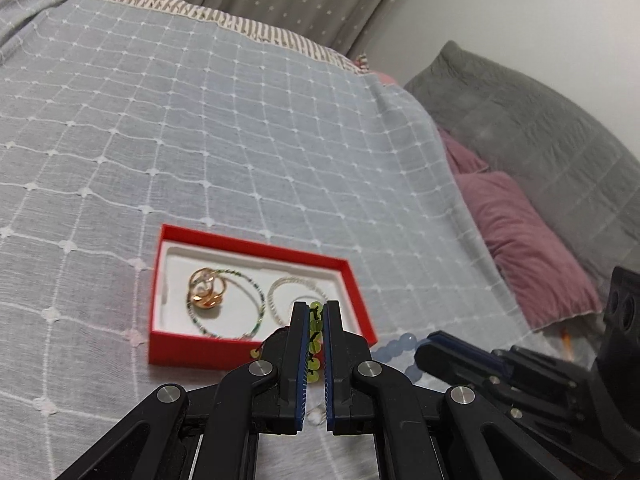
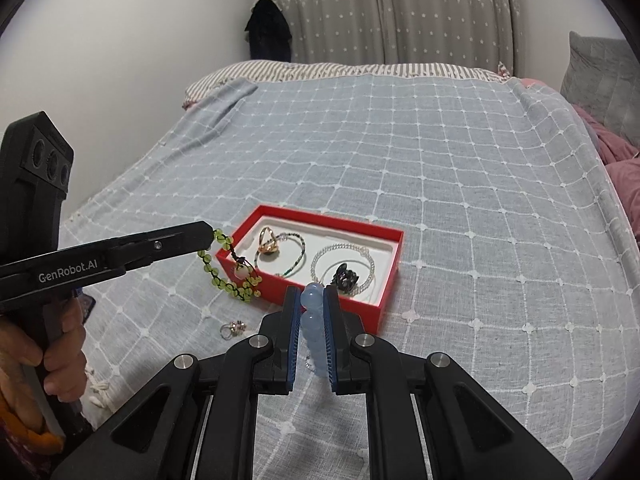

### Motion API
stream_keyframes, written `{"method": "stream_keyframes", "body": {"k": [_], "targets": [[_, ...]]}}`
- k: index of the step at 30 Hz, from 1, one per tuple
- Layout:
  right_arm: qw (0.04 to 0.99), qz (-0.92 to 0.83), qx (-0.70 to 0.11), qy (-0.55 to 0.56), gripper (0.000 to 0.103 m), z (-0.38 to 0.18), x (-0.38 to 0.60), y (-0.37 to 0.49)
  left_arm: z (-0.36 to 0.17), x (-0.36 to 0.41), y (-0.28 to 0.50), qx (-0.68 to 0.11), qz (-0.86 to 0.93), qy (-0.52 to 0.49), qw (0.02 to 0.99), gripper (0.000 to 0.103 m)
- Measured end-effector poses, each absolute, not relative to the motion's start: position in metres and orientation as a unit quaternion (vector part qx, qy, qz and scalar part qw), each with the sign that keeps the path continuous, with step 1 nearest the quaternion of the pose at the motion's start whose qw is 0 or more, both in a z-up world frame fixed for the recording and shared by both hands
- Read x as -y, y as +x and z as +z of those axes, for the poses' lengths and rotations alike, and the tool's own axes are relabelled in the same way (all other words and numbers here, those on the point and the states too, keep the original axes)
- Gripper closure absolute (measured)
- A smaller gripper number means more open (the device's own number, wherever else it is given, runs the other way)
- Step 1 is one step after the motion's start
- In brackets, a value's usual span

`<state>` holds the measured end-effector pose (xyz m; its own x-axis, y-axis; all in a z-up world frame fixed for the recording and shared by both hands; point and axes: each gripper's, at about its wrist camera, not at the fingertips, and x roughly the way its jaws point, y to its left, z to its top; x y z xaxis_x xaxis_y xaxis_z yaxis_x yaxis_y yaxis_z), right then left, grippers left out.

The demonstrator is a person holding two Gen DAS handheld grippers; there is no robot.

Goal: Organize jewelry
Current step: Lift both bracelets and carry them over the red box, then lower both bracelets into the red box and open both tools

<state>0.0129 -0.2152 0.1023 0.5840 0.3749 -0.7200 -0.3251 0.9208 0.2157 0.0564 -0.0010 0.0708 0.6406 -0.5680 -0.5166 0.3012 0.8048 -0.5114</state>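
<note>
A red jewelry box [image 1: 256, 354] [image 2: 390, 280] with a white liner lies on the bed. Inside are a gold ring [image 1: 206, 290] [image 2: 267, 243], a green beaded loop [image 1: 256, 300] [image 2: 298, 258], a clear beaded bracelet [image 1: 280, 286] [image 2: 340, 250] and a dark ornament [image 2: 347, 279]. My left gripper [image 1: 315, 312] [image 2: 210, 236] is shut on a green bead bracelet [image 1: 314, 344] [image 2: 230, 274], held just above the box's near-left corner. My right gripper [image 2: 311, 292] [image 1: 430, 344] is shut on a pale blue bead bracelet [image 2: 312, 320] [image 1: 396, 346], in front of the box.
A small ring-like piece [image 2: 233, 328] lies on the grey checked bedspread [image 2: 440, 160] in front of the box. Pink and grey pillows [image 1: 532, 240] lie at the right. A curtain [image 2: 400, 12] hangs behind the bed.
</note>
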Motion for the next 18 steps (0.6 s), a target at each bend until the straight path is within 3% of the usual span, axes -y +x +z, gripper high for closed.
{"method": "stream_keyframes", "body": {"k": [8, 18], "targets": [[0.893, 0.177, -0.408, 0.064, 0.091, 0.108, 0.232, 0.029, 0.077, 0.014, 0.085, -0.330, -0.260, -0.232, 0.877, 0.102], [0.897, 0.166, -0.404, 0.071, 0.091, 0.111, 0.236, 0.046, 0.028, -0.003, 0.121, -0.374, -0.163, -0.207, 0.889, 0.102]]}}
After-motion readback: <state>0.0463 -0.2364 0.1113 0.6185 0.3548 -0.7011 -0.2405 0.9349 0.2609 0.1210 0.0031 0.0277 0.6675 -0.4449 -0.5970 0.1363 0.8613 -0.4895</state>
